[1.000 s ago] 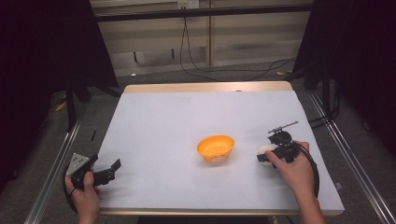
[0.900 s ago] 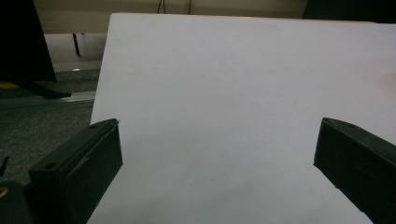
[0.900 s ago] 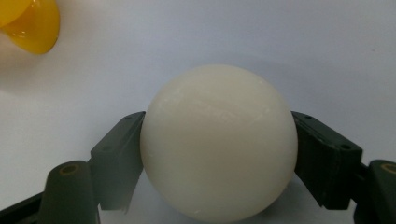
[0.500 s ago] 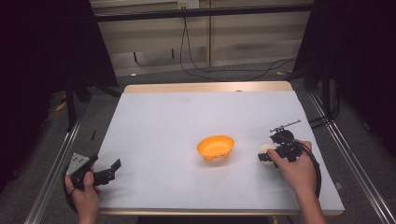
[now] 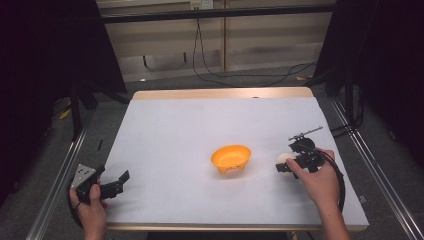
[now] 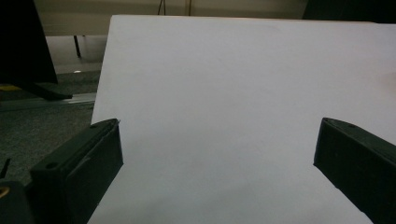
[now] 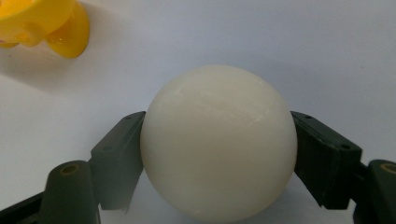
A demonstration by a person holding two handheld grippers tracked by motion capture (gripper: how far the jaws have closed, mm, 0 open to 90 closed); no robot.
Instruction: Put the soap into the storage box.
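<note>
High view: the right gripper (image 5: 286,167) pinches a white ball (image 5: 283,161) on the white table (image 5: 175,130); an orange bowl (image 5: 231,158) sits near its left, nothing between. The left gripper (image 5: 119,183) rests well apart.

Left gripper view: jaws spread over bare table.

Right gripper view: ball (image 7: 218,142) clamped, round, no long axis; bowl (image 7: 44,23) ahead-left.

You've got a smooth, matte cream-white ball (image 7: 218,142), perfectly round, sitting just to the right of the orange bowl (image 5: 231,158) and a bit apart from it. The bowl's upright, open side up, glossy inside.
</note>
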